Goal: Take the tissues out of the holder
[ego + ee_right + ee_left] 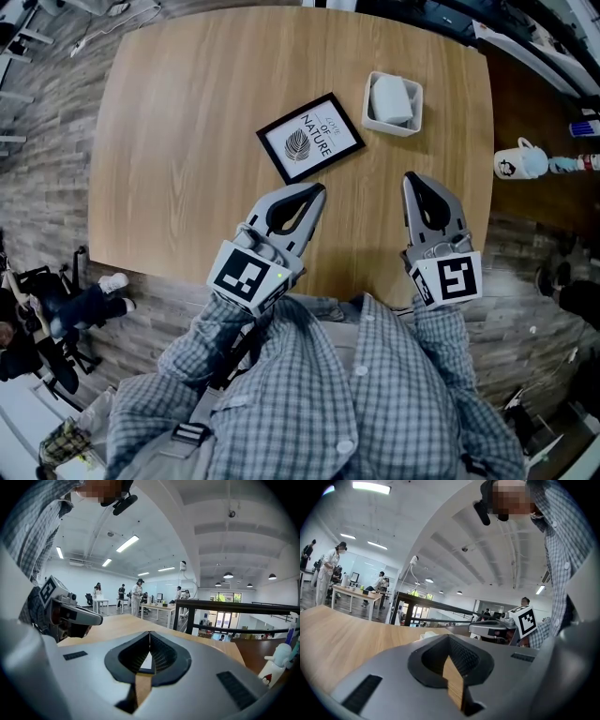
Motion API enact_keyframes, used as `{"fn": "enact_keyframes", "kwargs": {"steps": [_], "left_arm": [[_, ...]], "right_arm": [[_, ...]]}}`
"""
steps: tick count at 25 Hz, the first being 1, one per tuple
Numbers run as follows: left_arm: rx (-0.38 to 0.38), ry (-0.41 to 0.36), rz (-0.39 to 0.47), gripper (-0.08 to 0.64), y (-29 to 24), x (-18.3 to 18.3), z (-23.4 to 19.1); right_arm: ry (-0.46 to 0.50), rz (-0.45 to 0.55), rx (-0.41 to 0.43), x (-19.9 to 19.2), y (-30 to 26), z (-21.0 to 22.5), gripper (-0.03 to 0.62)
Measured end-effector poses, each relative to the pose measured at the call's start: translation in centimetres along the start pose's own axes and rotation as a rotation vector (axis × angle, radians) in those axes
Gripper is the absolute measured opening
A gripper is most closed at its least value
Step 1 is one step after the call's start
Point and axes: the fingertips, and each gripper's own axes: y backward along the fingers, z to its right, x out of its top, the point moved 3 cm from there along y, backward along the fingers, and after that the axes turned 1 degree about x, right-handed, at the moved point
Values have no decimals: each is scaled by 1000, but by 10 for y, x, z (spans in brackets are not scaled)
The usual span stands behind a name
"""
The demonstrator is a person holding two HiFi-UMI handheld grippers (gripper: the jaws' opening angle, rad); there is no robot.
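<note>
Right now the left hand-held gripper (317,192) and right hand-held gripper (412,180) are pressed together, empty, well short of the holder (388,129). The tissues (392,97) sit inside it, and I reckon the light holder may lift with them.

two claws (319,188) (410,178), one holder (385,125), one frame (310,137)

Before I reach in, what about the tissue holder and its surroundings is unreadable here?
- White square tissue holder: head view, too small to count the tissues.
- Table just ahead: gripper views, blocked by grey bodies of the shut left tongs and right tongs.
- Black-framed leaf picture: small print too tiny, head view.
- Blue-and-red item: cut off by head view's right edge.
</note>
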Motion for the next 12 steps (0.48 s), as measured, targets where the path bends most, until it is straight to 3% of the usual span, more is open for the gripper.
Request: {"fn": "enact_keyframes", "kwargs": {"steps": [12], "left_arm": [[-9, 19, -61, -1, -20, -11, -10]], "right_arm": [[-19, -32, -28, -18, -28, 34, 12]]}}
